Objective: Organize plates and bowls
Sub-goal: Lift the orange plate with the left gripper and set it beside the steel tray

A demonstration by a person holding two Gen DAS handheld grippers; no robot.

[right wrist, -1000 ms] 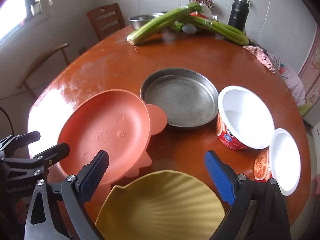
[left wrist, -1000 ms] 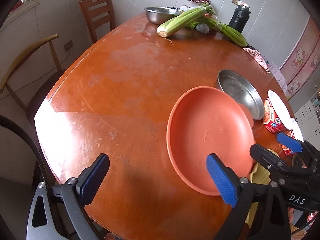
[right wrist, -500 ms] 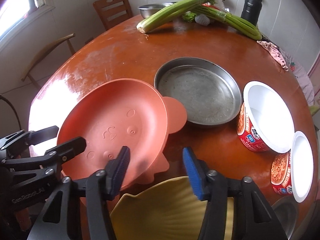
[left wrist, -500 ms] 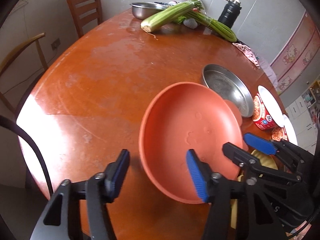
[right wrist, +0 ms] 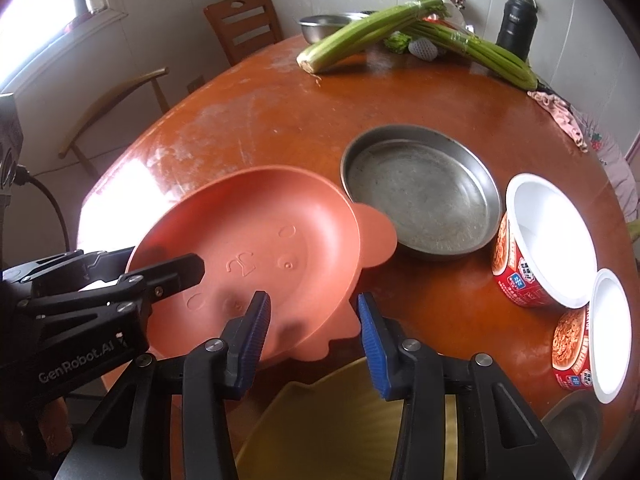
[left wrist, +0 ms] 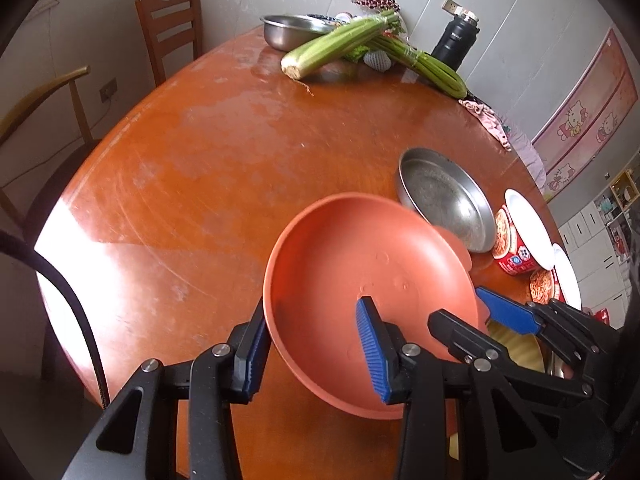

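Plate (right wrist: 256, 248) orange, lower centre, tilted off worktop (left wrist: 224, 168) | both grippers' jaws clamped on its rim: left (left wrist: 316, 344), right (right wrist: 314, 330) | steel pan (right wrist: 420, 196), cups (right wrist: 548, 240), yellow dish (right wrist: 344, 420) unstacked; organizing barely begun

Terracotta-orange plastic plate (right wrist: 256, 240) with round ear tabs and an embossed animal face — tilted, far rim raised, clamped at its near edge. Behind it on the worktop (right wrist: 280, 120), a shallow steel pan (right wrist: 420, 196), upright and empty, touching one ear. Nearest the camera, a yellow scalloped plate (right wrist: 340, 420) — partly hidden, overlapped by the orange rim.
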